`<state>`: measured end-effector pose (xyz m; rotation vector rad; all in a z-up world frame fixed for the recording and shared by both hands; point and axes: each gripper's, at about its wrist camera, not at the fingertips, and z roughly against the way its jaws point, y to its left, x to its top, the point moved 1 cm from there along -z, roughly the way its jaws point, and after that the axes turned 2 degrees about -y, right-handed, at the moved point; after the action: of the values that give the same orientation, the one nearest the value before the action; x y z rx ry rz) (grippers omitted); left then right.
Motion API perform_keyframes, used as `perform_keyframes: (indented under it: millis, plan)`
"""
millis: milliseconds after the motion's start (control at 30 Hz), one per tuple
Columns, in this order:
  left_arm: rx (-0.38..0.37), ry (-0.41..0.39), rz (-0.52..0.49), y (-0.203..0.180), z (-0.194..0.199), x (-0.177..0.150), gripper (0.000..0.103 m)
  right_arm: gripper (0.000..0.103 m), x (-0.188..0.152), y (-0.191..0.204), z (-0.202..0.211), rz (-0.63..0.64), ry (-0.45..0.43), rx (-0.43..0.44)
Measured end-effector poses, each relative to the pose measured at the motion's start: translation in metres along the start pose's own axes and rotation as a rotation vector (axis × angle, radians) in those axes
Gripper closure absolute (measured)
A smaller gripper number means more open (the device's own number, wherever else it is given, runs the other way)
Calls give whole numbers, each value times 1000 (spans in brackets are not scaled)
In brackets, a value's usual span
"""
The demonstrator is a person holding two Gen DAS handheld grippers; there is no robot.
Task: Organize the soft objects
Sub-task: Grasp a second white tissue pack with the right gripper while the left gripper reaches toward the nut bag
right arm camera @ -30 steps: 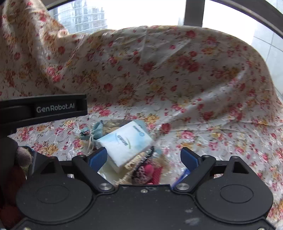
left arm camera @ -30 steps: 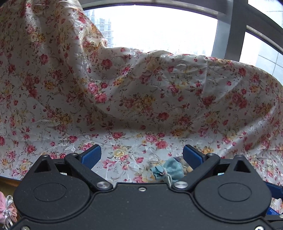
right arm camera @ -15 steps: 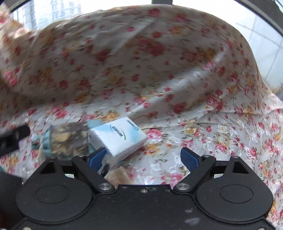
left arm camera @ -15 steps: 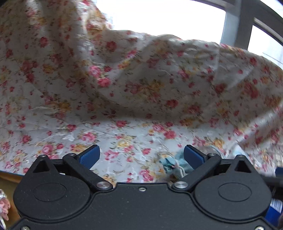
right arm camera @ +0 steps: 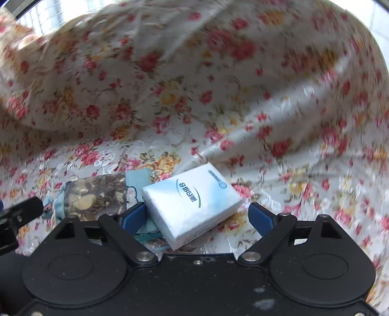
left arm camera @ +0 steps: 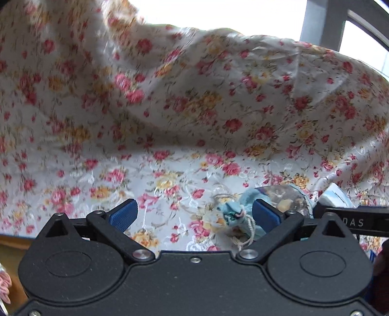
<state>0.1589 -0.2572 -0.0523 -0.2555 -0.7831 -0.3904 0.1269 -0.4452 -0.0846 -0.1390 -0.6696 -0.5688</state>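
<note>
Right wrist view: a white tissue pack [right arm camera: 192, 201] is seen lying flat on the flowered cloth [right arm camera: 218, 97], with one corner reaching between the blue fingers of the right gripper [right arm camera: 197, 216]; its jaws are spread wide and are closing slightly, the left finger pad [right arm camera: 132, 217] being just beside the pack's edge, though contact cannot be told, and the right pad standing clear of it; nothing is pinched. A pale blue drawstring pouch [right arm camera: 97, 194], with a clear panel through which dried bits are seen, is laid touching the pack's left side; part of the other tool is glimpsed at the left edge.

Left wrist view: the left gripper [left arm camera: 194, 215] is held over the same cloth [left arm camera: 194, 109] with its jaws spread and nothing pinched; the tied neck of the pouch [left arm camera: 231, 214] is seen just inside the right finger pad [left arm camera: 263, 215], resting on the cloth; the tissue pack [left arm camera: 334, 197] is partly hidden at the far right behind a black bar of the other tool; the cloth is draped up high behind, with a bright window [left arm camera: 218, 12] above it.
</note>
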Motion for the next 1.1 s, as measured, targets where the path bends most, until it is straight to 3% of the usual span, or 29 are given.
perform_keyframes:
  millis: [133, 200, 300, 533, 600, 667, 733, 767, 900, 1100]
  plan:
    - [-6, 43, 59, 8, -6, 0, 6, 47, -3, -17, -7, -92, 43, 27]
    - [-11, 44, 63, 9, -6, 0, 6, 51, -3, -19, -7, -103, 38, 23]
    - [3, 22, 26, 2, -3, -2, 6, 67, -6, -18, -6, -108, 22, -13]
    - [5, -23, -151, -24, 2, -5, 6, 76, -8, -42, -5, -253, 7, -8]
    - [9, -28, -185, -29, 3, -5, 6, 75, -9, -53, -4, -316, -2, -6]
    - [6, -26, -208, -32, 2, -6, 6, 63, -11, -66, -2, -396, -17, 19]
    - [9, -22, -216, -33, 2, -6, 6, 29, -15, -81, 3, -486, -49, 49]
    - [9, -22, -214, -32, 2, -5, 6, 25, -17, -88, 5, -528, -62, 51]
    - [12, -12, -207, -31, 1, -5, 6, 24, -22, -100, 8, -617, -75, 67]
    - [27, 20, -213, -31, -4, -6, 6, 16, -7, -81, 12, -517, -72, -33]
